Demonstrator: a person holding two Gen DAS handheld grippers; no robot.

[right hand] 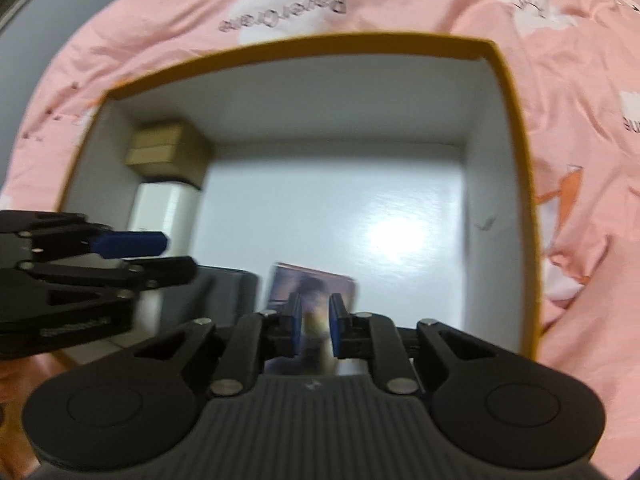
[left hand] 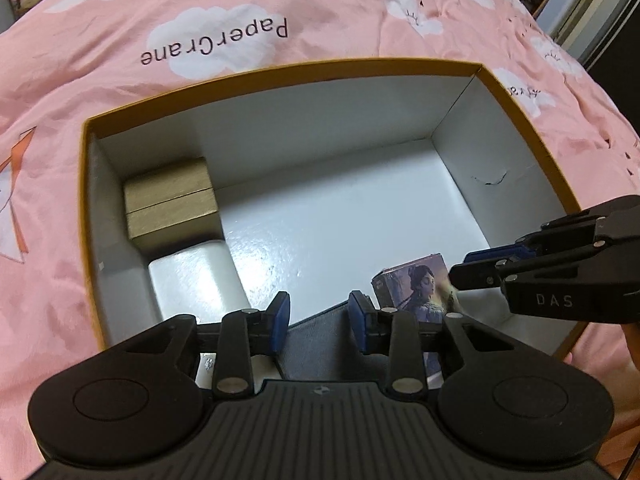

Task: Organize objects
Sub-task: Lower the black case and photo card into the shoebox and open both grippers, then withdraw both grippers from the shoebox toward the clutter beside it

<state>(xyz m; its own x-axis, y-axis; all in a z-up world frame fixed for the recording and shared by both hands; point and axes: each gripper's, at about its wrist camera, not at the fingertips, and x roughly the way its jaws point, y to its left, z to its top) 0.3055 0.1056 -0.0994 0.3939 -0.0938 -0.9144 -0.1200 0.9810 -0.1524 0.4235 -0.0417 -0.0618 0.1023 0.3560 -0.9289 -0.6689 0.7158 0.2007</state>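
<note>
- The picture box (left hand: 416,286), printed with a figure, stands upright inside the large open box (left hand: 280,76), near its front wall; its long axis runs vertically and the printed face looks toward the left wrist camera.
- The right gripper (right hand: 316,320) points steeply down over it. Its jaws stand narrowly apart astride the picture box's top; motion blur hides whether the pads press, so a grip cannot be confirmed.
- The left gripper (left hand: 320,314) also points steeply down, jaws partly apart and released above a dark grey box (left hand: 320,340).
- A gold box (left hand: 172,200) sits in the far left corner, with a white box (left hand: 196,276) just in front.
- The large open box rests on a pink bed cover (left hand: 320,12).
</note>
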